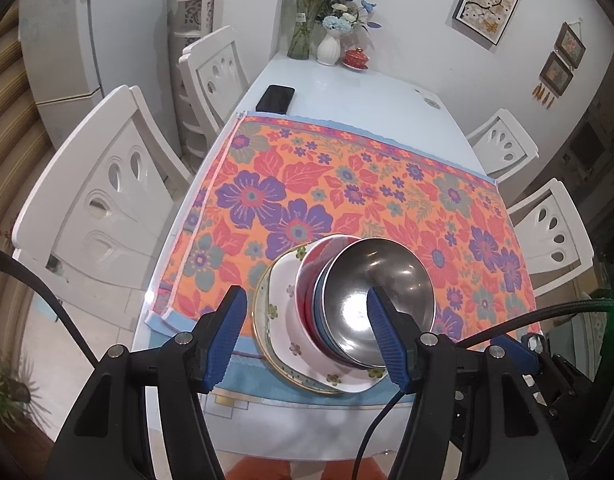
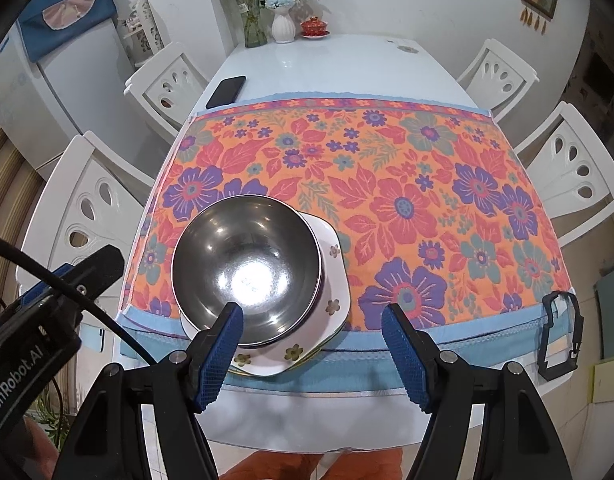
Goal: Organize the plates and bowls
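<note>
A steel bowl (image 1: 381, 296) sits on top of a stack: under it a blue bowl (image 1: 322, 320), a red bowl (image 1: 311, 276), then a white flowered plate (image 1: 283, 308) on a gold-rimmed plate (image 1: 263, 320). The stack stands near the front edge of the floral cloth (image 1: 347, 184). My left gripper (image 1: 305, 340) is open and empty, held above the stack. In the right wrist view the steel bowl (image 2: 247, 260) and white plate (image 2: 335, 292) lie to the left. My right gripper (image 2: 313, 348) is open and empty, above the stack's right edge.
A black phone (image 2: 226, 91) lies on the white table (image 2: 327, 68) beyond the cloth. Vases with flowers (image 2: 283, 24) and a red lidded cup (image 2: 314, 26) stand at the far end. White chairs (image 1: 103, 196) flank both sides. A black clip (image 2: 559, 336) hangs at the cloth's front right.
</note>
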Motion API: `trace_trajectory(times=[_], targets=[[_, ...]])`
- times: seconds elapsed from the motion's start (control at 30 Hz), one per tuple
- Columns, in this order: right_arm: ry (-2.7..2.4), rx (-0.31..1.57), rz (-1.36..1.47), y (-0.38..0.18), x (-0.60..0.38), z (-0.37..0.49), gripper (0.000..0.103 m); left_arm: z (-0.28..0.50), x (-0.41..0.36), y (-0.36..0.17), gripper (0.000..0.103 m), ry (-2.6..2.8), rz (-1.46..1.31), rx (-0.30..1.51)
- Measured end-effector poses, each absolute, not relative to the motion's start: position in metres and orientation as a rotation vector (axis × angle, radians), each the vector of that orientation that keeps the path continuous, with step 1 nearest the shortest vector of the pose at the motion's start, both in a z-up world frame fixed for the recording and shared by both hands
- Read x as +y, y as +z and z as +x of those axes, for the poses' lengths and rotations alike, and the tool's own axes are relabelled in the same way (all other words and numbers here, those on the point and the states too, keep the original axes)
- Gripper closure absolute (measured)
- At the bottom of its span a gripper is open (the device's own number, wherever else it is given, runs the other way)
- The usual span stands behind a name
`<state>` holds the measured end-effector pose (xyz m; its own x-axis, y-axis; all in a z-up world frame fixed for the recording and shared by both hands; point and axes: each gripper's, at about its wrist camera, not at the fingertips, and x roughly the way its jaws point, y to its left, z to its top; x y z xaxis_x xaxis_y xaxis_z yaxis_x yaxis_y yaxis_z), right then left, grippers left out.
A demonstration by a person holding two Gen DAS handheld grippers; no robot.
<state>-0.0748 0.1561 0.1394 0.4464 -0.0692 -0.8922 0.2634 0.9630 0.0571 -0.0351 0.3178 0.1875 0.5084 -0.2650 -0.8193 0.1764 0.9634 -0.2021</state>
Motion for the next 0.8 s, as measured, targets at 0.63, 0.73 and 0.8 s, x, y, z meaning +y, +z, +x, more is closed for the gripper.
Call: trace_trajectory(times=[0.63,0.73,0.8], targets=[[-0.204,1.106,0.205,0.1358,0.1605,-0.0787,0.034,-0.0334,0.3190,0.1809,0.043,-0.279,-0.094,1.015],[-0.204,1.106,0.208,0.1358,0.1604,-0.0789,0.034,-0.0330,0.3187,0.1813,0.043,-0.283,-0.091,1.010],[-0.205,1.107,0.209,0.1353,0.1605,-0.0790,0.034,-0.0328,0.3186,0.1814,0.043,-0.283,-0.083,1.004]])
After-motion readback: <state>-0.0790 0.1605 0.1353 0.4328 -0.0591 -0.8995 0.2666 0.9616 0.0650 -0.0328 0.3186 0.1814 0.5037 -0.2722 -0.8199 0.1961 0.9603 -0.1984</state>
